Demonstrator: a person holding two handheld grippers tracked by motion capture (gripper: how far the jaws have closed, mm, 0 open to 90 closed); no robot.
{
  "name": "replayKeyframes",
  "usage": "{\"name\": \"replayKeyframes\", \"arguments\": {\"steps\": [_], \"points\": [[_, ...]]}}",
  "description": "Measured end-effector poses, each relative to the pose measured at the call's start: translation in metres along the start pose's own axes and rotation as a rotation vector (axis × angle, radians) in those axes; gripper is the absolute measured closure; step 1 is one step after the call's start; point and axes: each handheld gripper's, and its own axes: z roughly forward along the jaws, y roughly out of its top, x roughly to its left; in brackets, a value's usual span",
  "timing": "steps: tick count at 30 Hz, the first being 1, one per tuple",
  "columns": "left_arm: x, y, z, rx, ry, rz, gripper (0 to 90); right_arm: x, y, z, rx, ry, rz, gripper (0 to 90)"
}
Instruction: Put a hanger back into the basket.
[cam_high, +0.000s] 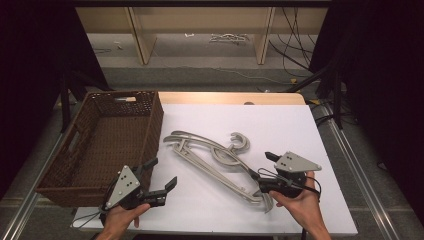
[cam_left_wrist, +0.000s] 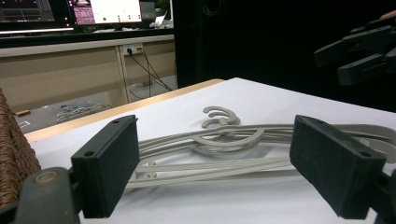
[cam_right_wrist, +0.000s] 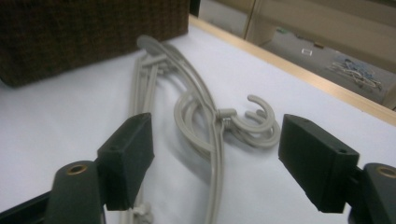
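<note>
The grey hangers (cam_high: 215, 160) lie stacked on the white table (cam_high: 300, 125), just right of the basket (cam_high: 107, 145). My right gripper (cam_high: 270, 172) gapes wide at their near end, my left gripper (cam_high: 162, 175) wide beside the basket. I should close squarely across one arm, low, so nothing slips.

Beside the one brown wicker basket (cam_high: 107, 145) lies a pile of grey hangers (cam_high: 215, 160); two hooks (cam_right_wrist: 254, 122) show, so at least two. Two grippers, one per hand.
</note>
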Motion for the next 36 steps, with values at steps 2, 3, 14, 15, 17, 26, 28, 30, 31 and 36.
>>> {"name": "replayKeyframes", "arguments": {"steps": [2,3,14,15,17,26,28,30,31,36], "points": [[0.0,0.0,0.0,-0.004,-0.003,-0.001,15.8,-0.001,0.003,0.003,0.025,0.009,-0.013,31.5],[0.0,0.0,0.0,-0.002,-0.002,-0.001,15.8,-0.003,0.008,0.006,0.035,0.006,-0.045,34.4],[0.0,0.0,0.0,0.002,0.001,-0.002,15.8,-0.023,0.034,0.038,0.228,0.056,-0.034,31.0],[0.0,0.0,0.0,-0.006,-0.003,-0.001,15.8,-0.024,0.032,0.043,0.256,0.059,-0.038,30.5],[0.0,0.0,0.0,0.0,0.0,0.0,15.8,-0.026,0.031,0.05,0.293,0.065,-0.049,30.5],[-0.001,0.0,-0.001,-0.006,-0.001,-0.006,15.8,-0.024,0.021,0.086,0.441,0.115,-0.1,41.3],[-0.001,0.0,0.0,-0.004,-0.004,-0.012,15.8,-0.025,0.02,0.09,0.474,0.132,-0.093,44.3],[-0.001,0.0,0.0,-0.001,-0.005,-0.01,15.8,-0.026,0.019,0.094,0.482,0.132,-0.096,46.3],[-0.001,0.0,0.0,-0.001,-0.005,-0.01,15.8,-0.026,0.019,0.094,0.482,0.132,-0.096,46.3],[-0.001,0.0,-0.001,-0.001,-0.003,-0.005,15.7,-0.026,0.014,0.105,0.534,0.131,-0.099,50.3]]}}
